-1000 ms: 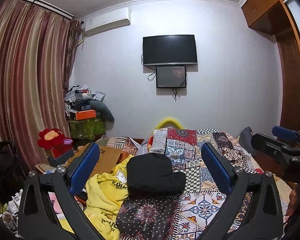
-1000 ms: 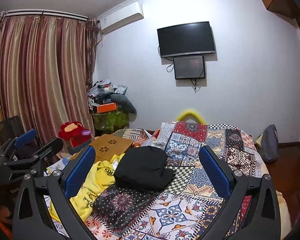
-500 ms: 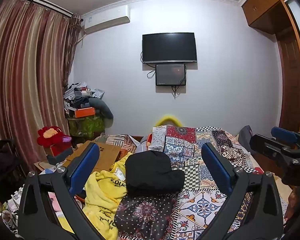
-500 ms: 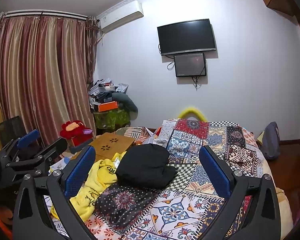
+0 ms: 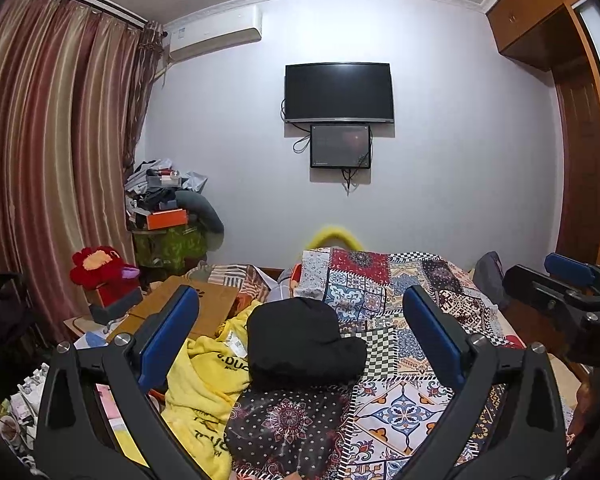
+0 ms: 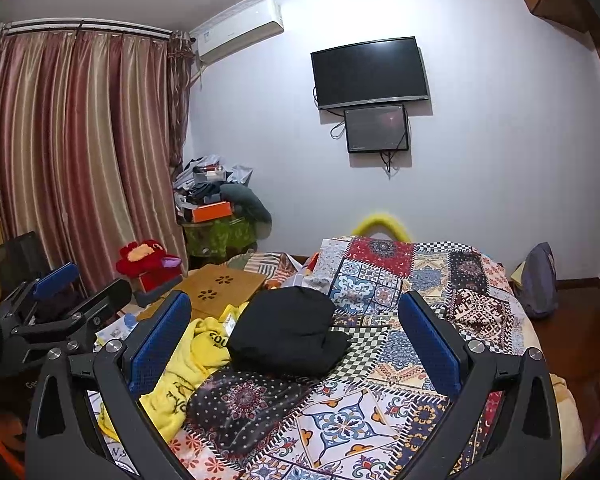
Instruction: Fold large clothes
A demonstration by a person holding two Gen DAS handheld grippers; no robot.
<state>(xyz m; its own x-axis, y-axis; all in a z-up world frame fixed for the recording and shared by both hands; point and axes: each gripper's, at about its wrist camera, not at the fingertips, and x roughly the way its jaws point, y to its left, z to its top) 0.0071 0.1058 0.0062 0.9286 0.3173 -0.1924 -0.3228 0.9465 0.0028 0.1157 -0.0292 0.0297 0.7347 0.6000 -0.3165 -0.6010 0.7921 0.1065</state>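
On the bed (image 5: 412, 404), a black garment (image 5: 300, 340) lies bundled beside a yellow one (image 5: 204, 384). Your left hand-held gripper (image 5: 296, 340) and right hand-held gripper (image 6: 292, 340) hover above, jaws wide, holding nothing.

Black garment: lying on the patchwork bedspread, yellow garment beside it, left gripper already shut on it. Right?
Not quite. The left gripper is open and holds nothing; the left wrist view shows its fingers spread wide, above the bed. The black garment does lie on the patchwork bedspread, with the yellow garment beside it.
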